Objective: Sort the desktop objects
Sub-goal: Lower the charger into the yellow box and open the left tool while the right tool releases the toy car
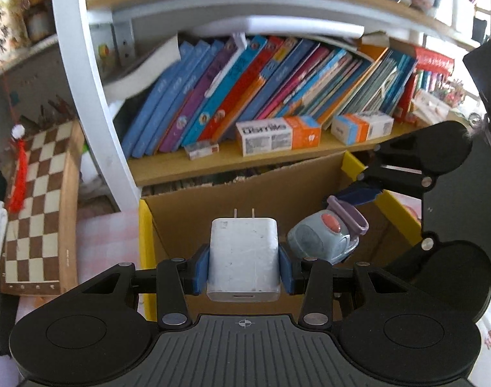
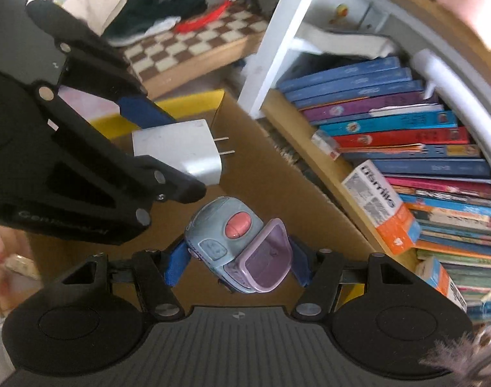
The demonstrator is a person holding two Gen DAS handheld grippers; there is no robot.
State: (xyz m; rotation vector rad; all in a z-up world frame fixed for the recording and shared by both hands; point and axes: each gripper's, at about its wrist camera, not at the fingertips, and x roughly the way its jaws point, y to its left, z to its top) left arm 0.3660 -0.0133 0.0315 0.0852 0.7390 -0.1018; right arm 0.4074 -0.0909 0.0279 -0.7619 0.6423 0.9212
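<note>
Hovering over cardboard box (image 1: 245,193): left gripper (image 1: 243,266) pinches white charger (image 1: 243,254), right gripper (image 2: 237,259) apparently clamps toy (image 2: 235,238).

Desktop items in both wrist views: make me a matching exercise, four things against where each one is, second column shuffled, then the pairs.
Things:
1. white charger
2. blue-grey toy
3. chessboard
4. orange-and-white box

Places:
A. lying on the wooden shelf in front of the leaning books
B. clamped in the right hand-held gripper
C. propped up left of the white shelf post
D. clamped in the left hand-held gripper, above the cardboard box

Pairs: 1-D, 2-B, 3-C, 4-A
</note>
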